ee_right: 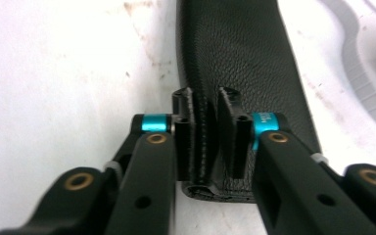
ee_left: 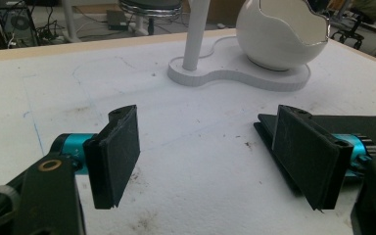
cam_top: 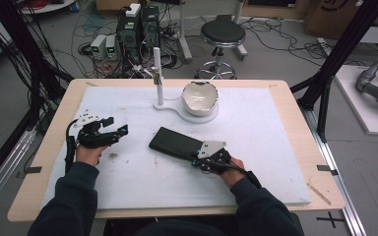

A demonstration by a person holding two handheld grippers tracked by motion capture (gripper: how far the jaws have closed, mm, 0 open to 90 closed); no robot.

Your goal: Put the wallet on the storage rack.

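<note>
A black leather case (cam_top: pixel 174 143) lay flat on the white tabletop (cam_top: pixel 256 162), its long axis slanting away from the right gripper (ee_right: pixel 210 139), whose jaws were clenched on the case's near end. The left gripper (ee_left: pixel 210 161) hovered well apart to the left, its jaws spread wide and holding nothing.

Overhead forward-down view; two low, close tool cameras sharing the black case (cam_top: pixel 174 143).

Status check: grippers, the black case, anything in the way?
Right gripper shut on black case at its near end. Left gripper open, nothing between its jaws. Case flat on table. White stand with bowl stands apart behind.
</note>
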